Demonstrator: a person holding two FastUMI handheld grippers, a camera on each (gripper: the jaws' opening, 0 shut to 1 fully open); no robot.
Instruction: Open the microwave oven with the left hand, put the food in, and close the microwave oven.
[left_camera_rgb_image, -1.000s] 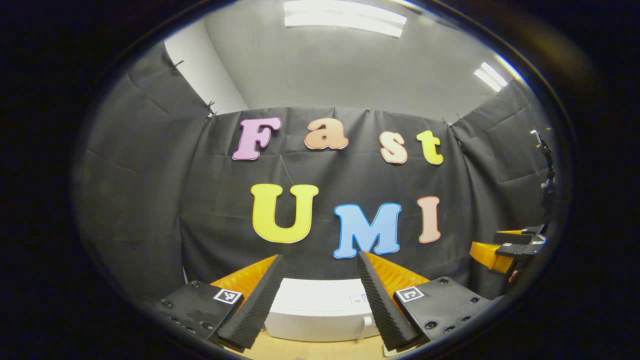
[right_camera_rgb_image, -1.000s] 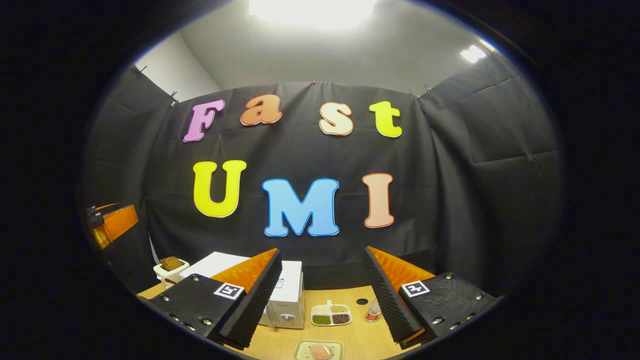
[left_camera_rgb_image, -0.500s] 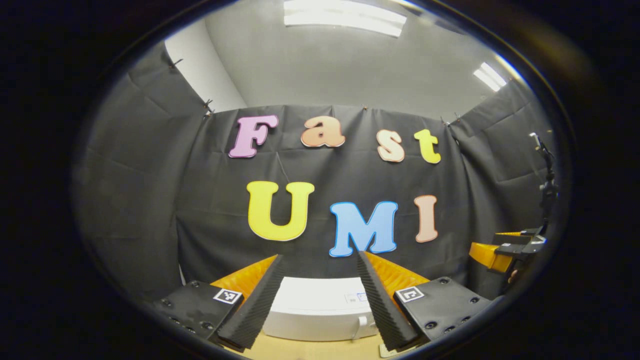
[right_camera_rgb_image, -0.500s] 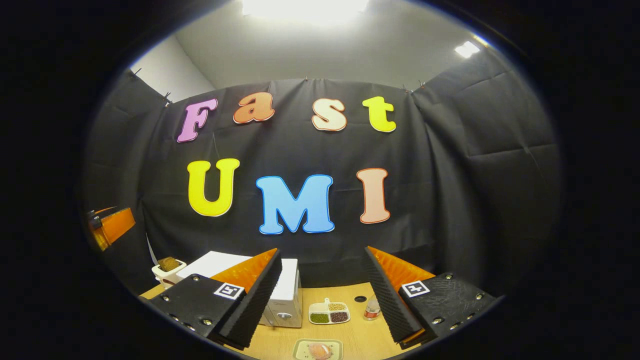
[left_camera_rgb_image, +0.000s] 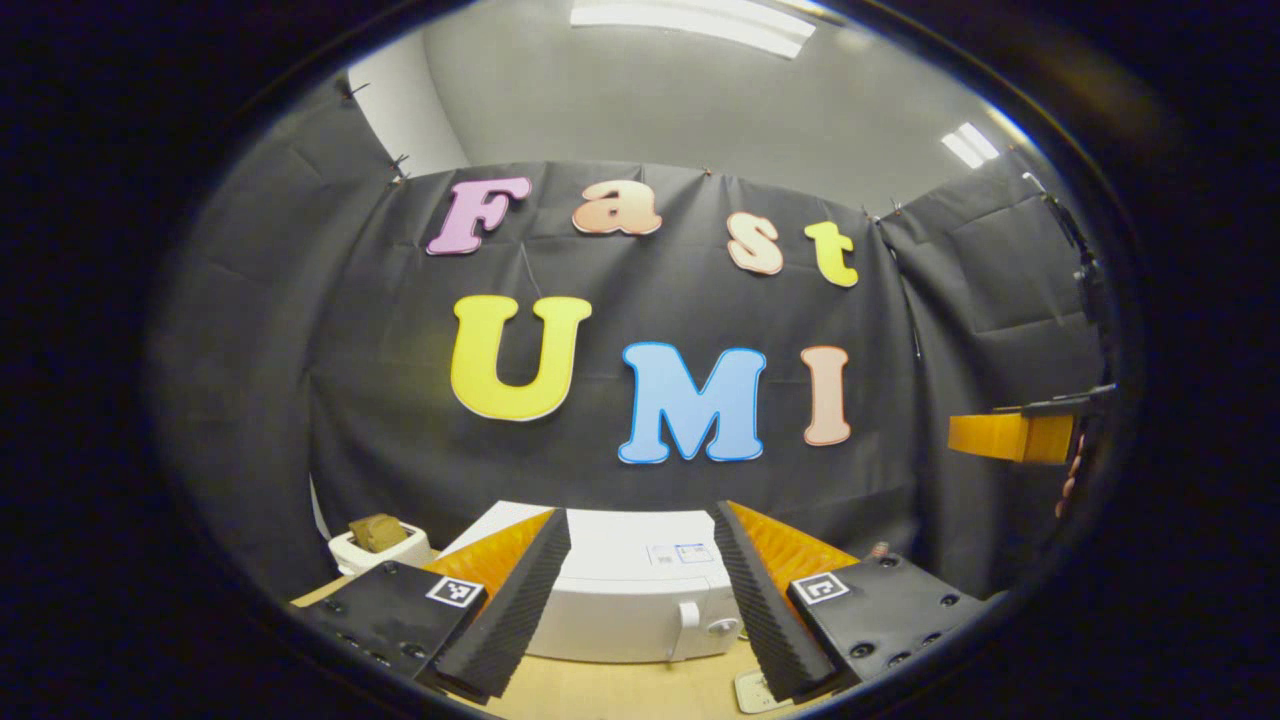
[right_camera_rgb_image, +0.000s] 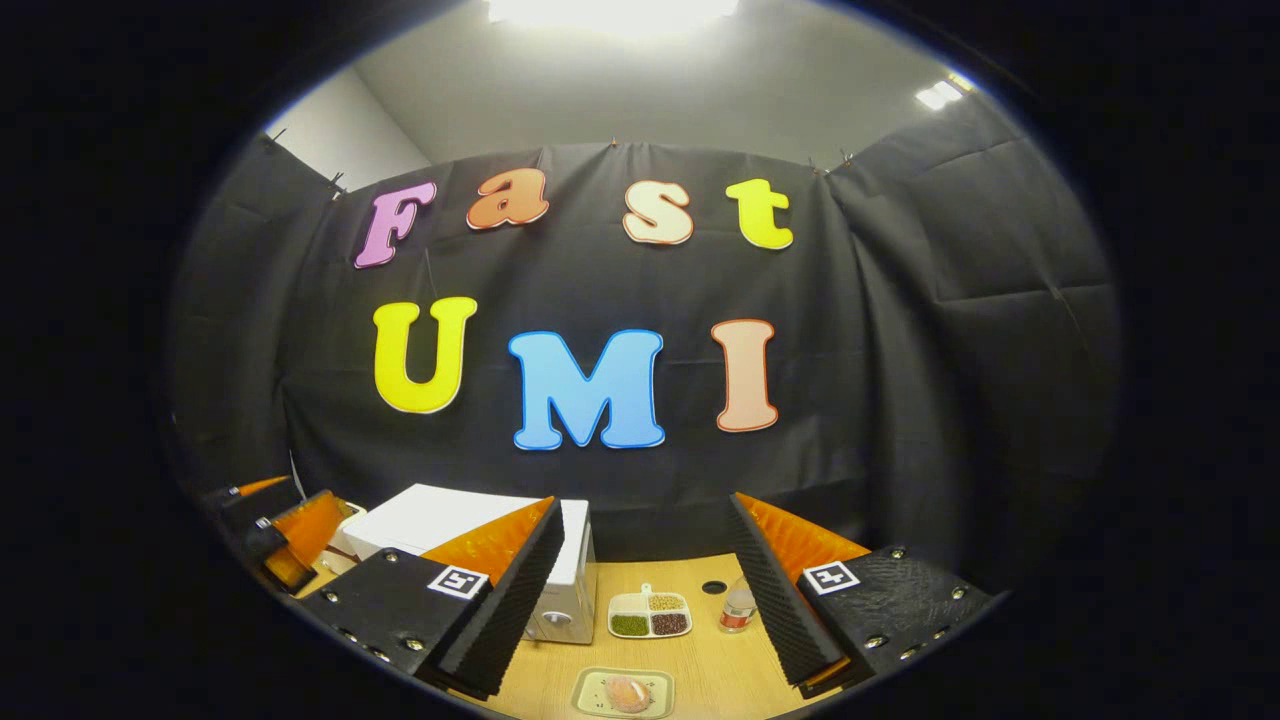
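— looking past the left gripper (left_camera_rgb_image: 640, 600), what's the biggest thing ahead?

— the white microwave oven (left_camera_rgb_image: 630, 590), straight ahead and just beyond the fingertips, on the wooden table (left_camera_rgb_image: 610, 695). it lies with its long side across the gripper's line, door face toward the gripper, door shut. the handle (left_camera_rgb_image: 688, 615) and a round knob (left_camera_rgb_image: 722, 626) sit toward the right finger. both fingers cut off the oven's ends, so its full width can't be made out.

— and the gripper itself?

— spread wide, nothing between the fingers. off to its left, a small white cup (left_camera_rgb_image: 380, 545) with something brown in it, beside the oven. far to the right hangs the other gripper, side on.

— from the right gripper (right_camera_rgb_image: 645, 605)?

— also spread wide and empty. the same oven (right_camera_rgb_image: 470, 520) is ahead and left; here its control end with the knob points toward this gripper, and its long side runs away to the left, partly hidden behind the left finger.

— the food?

— below and between the fingers, close in: a pale rectangular plate (right_camera_rgb_image: 590, 682) with a pinkish lump of food (right_camera_rgb_image: 627, 692) on it, its near edge cut off. what the food is, i can't tell. farther ahead, a divided dish (right_camera_rgb_image: 650, 615) of green, tan and dark grains, and a small bottle (right_camera_rgb_image: 738, 606) just beside the right finger. the left gripper (right_camera_rgb_image: 275, 530) shows at the far left, low beside the oven.
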